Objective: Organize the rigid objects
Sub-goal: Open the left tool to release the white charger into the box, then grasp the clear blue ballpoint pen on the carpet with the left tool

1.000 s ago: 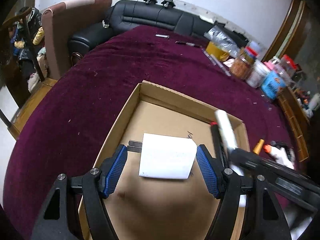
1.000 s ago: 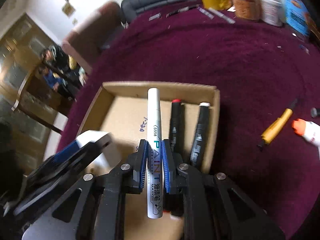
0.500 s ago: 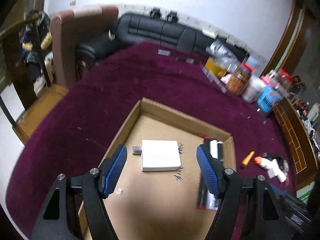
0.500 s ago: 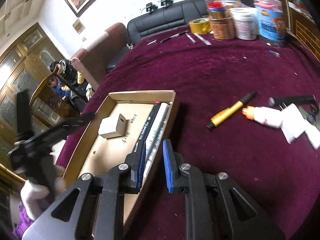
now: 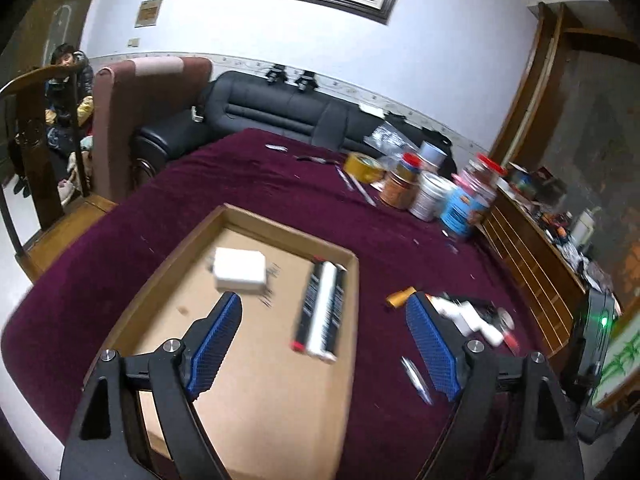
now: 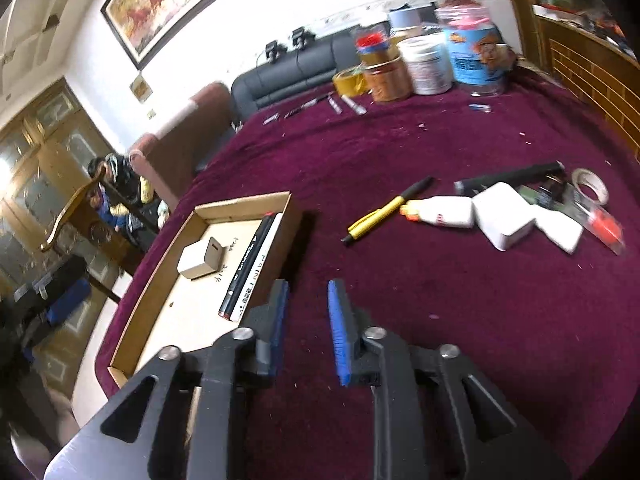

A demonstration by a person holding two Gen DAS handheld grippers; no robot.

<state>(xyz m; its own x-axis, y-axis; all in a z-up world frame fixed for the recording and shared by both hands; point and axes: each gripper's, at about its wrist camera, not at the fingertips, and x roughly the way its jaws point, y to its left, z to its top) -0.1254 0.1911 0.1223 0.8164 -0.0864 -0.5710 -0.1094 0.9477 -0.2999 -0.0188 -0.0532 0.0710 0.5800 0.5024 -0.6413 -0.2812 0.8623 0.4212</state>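
A shallow cardboard tray (image 5: 280, 236) (image 6: 244, 202) lies on the maroon tablecloth. In it sit a white charger block (image 5: 239, 271) (image 6: 200, 260) and a white paint marker between two black markers (image 5: 322, 312) (image 6: 250, 268) along its right wall. My left gripper (image 5: 324, 316) hangs above the tray, jaws opening, nothing between them. My right gripper (image 6: 307, 292) is over bare cloth just right of the tray, jaws opening and empty. Farther right lie a yellow pen (image 6: 386, 211) (image 5: 400, 297), a white glue bottle (image 6: 438, 211), white blocks (image 6: 506, 220) and a black stick (image 6: 512, 176).
Jars, tins and a roll of yellow tape (image 6: 350, 80) (image 5: 362, 166) stand at the table's far side with several pens (image 6: 312, 104). A tape ring (image 6: 590, 184) lies far right. A black sofa (image 5: 288, 112) and an armchair (image 5: 144, 120) stand behind. A person (image 5: 66, 92) sits at the left.
The left gripper let go of the white charger, rose and pulled back, opening wider. The right gripper released the white marker into the tray, moved right over the cloth and opened.
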